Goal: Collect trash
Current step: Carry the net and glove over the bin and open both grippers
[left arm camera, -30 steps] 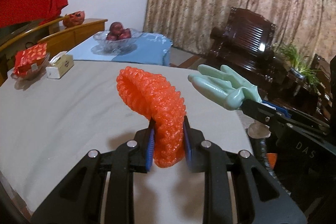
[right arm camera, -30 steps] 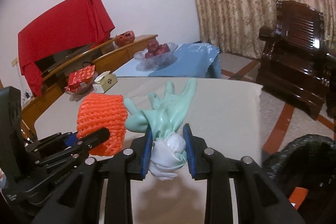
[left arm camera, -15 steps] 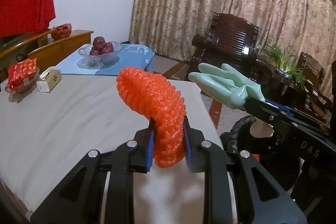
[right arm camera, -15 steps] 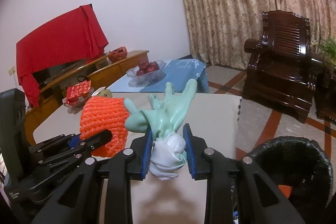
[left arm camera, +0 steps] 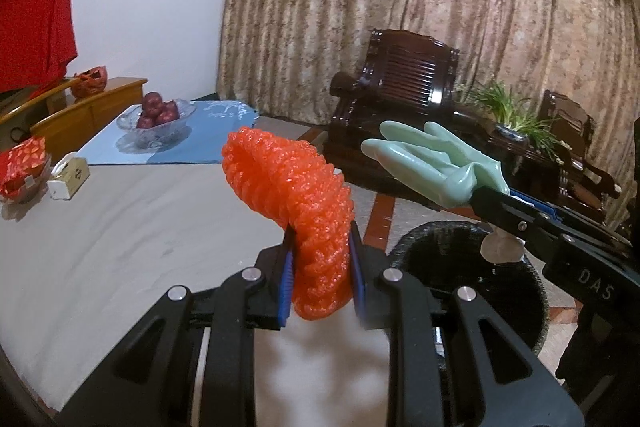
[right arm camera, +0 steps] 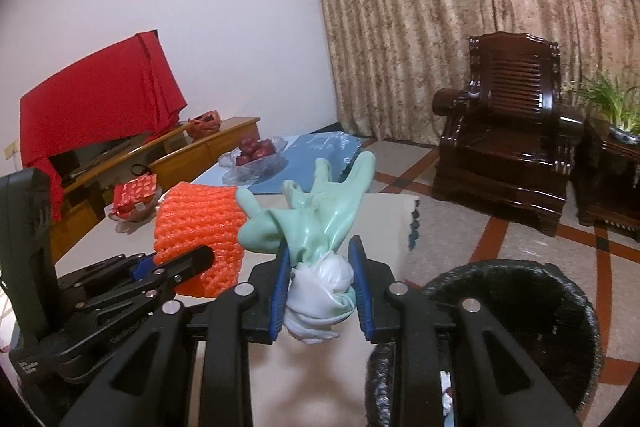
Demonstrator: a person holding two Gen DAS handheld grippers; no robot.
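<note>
My left gripper (left arm camera: 320, 277) is shut on an orange foam net sleeve (left arm camera: 294, 195), which curls up and to the left above the pale table (left arm camera: 100, 247). My right gripper (right arm camera: 318, 283) is shut on a pale green rubber glove (right arm camera: 320, 215) with a white bunched cuff; its fingers point away from me. In the left wrist view the glove (left arm camera: 432, 161) hangs above a black bin (left arm camera: 472, 267) at the right. In the right wrist view the bin (right arm camera: 520, 327) is low on the right, with the orange sleeve (right arm camera: 200, 227) and the left gripper (right arm camera: 176, 267) on the left.
A glass bowl of red fruit (left arm camera: 158, 115) stands on a blue-covered table behind. A small box (left arm camera: 68, 179) and a red packet (left arm camera: 22, 167) lie at the table's far left. A dark wooden armchair (right arm camera: 508, 131), a potted plant (left arm camera: 516, 115) and curtains stand beyond.
Both grippers have swung right and risen with their loads. The table has slid to the left in both views, and the black bin has come into view below the right gripper.
</note>
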